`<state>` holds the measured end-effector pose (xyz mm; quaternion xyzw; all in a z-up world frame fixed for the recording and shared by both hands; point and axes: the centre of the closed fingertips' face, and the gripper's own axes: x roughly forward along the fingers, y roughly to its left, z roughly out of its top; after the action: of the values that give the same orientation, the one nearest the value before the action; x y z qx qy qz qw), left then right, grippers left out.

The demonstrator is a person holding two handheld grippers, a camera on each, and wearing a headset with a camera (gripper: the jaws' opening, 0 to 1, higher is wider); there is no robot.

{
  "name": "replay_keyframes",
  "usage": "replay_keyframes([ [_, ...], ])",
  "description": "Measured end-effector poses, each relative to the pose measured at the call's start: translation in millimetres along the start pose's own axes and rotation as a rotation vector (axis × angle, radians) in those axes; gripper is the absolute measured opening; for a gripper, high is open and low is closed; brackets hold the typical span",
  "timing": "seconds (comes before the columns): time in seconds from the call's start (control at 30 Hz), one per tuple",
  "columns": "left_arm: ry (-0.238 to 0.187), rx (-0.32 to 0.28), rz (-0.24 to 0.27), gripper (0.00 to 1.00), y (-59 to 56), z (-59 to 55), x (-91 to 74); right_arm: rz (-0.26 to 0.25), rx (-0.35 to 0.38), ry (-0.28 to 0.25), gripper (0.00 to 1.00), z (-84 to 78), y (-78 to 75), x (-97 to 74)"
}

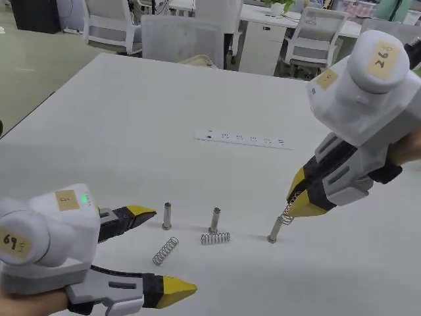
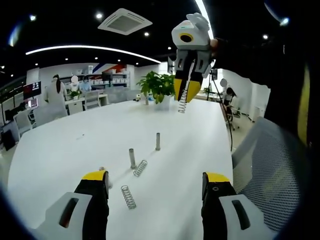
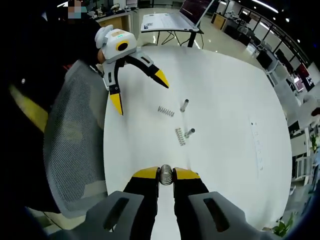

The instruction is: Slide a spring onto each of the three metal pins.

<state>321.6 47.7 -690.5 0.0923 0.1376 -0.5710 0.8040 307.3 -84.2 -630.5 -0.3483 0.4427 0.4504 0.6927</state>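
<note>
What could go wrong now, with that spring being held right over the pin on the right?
The spring is pinched only by the tips of the right gripper, so it might pop free. It hangs tilted near the top of the right pin, and a slight miss could knock that thin pin over. The open left gripper sits close to a loose spring and the leftmost pin, and could nudge them.
</note>
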Motion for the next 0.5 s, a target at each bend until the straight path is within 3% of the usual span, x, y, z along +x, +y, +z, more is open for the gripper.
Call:
replay_keyframes([
  [0.5,0.010,-0.028,0.061,0.72,5.2,-12.0,-18.3,-0.024,0.055,0.025,0.08,-20.0,-33.0,12.9],
])
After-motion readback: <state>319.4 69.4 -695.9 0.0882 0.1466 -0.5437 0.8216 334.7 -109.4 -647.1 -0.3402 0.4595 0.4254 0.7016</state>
